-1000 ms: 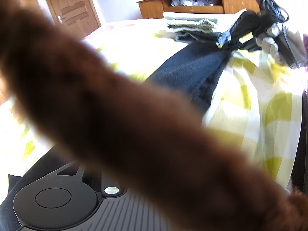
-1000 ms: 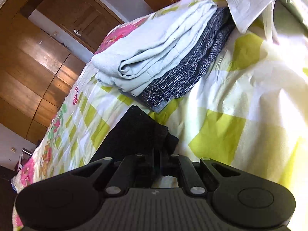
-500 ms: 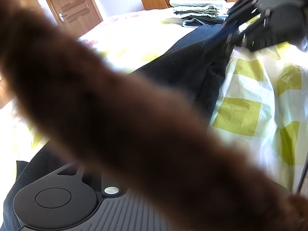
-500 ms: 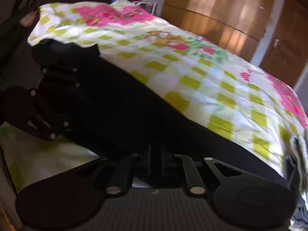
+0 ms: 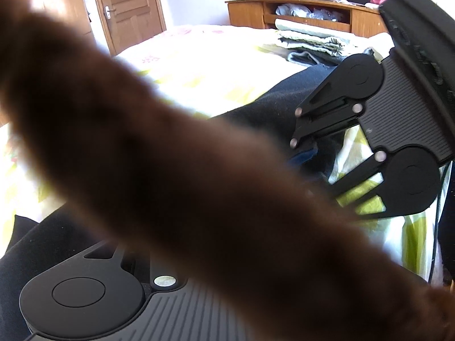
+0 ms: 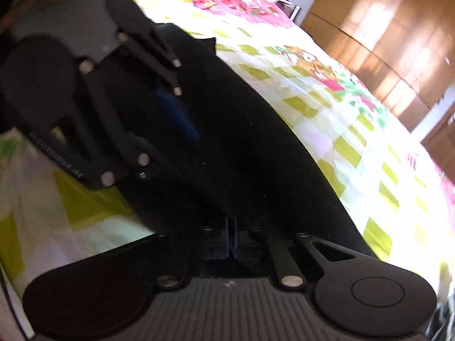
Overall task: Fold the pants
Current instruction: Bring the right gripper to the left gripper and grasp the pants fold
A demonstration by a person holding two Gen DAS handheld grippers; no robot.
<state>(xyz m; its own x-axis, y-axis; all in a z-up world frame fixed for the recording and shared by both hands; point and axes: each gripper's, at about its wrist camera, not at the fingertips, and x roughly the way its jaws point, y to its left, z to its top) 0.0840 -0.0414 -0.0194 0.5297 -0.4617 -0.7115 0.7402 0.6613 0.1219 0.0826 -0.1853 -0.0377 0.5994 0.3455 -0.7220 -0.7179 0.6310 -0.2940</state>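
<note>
Black pants [image 6: 256,147] lie on the bed w/ the yellow-green checked sheet [image 6: 355,130], stretched as one long dark band. In the right wrist view the long axis runs from the right gripper [image 6: 231,244] at bottom centre up and left toward the left gripper [image 6: 159,85]. The two tools sit close together.

Right gripper: fingers pinched together on the black cloth, which rises straight out from between them. Left gripper: pressed into the fabric beside a blue patch; cannot tell if it's gripping, since a blurred brown furry thing [image 5: 184,170] blocks most of the left wrist view.

Folded clothes stack [image 5: 312,38] sits farther along the bed, near a wooden cabinet [image 5: 301,14].
</note>
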